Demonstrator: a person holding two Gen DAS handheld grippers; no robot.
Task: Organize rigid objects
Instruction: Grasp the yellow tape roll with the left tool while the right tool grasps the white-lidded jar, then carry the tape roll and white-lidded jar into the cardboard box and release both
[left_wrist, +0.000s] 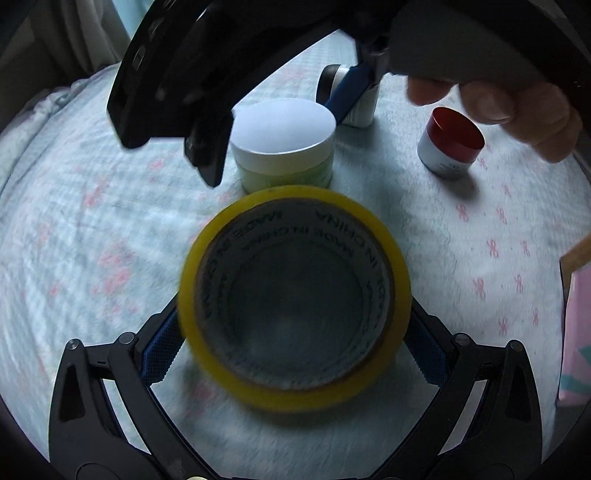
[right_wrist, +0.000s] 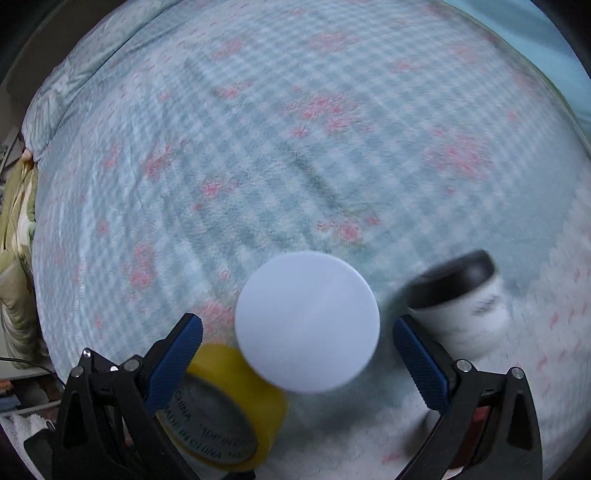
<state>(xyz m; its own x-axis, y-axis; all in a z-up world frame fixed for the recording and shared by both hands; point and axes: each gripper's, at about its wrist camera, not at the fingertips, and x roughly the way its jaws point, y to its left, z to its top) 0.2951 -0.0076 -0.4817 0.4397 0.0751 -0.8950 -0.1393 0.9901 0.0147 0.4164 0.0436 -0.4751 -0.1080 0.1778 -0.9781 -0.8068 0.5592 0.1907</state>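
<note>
Clearly the left tool grips the yellow tape across its rim, flat side up, just before the white jar on the bed, probably to line it up with the others. The right tool hangs wide open astride that jar's lid, ready to clamp. A red-lidded jar and a black-lidded one, blurred, stand nearby.

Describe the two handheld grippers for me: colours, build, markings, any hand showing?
Both match. The left gripper and the right gripper have black plastic linkage arms with triangular cutouts and silver rivets, tipped with blue knurled finger pads. In the left wrist view, the right gripper's black body has square slots, and bare fingers of the person's hand grip it; no sleeve shows.
</note>
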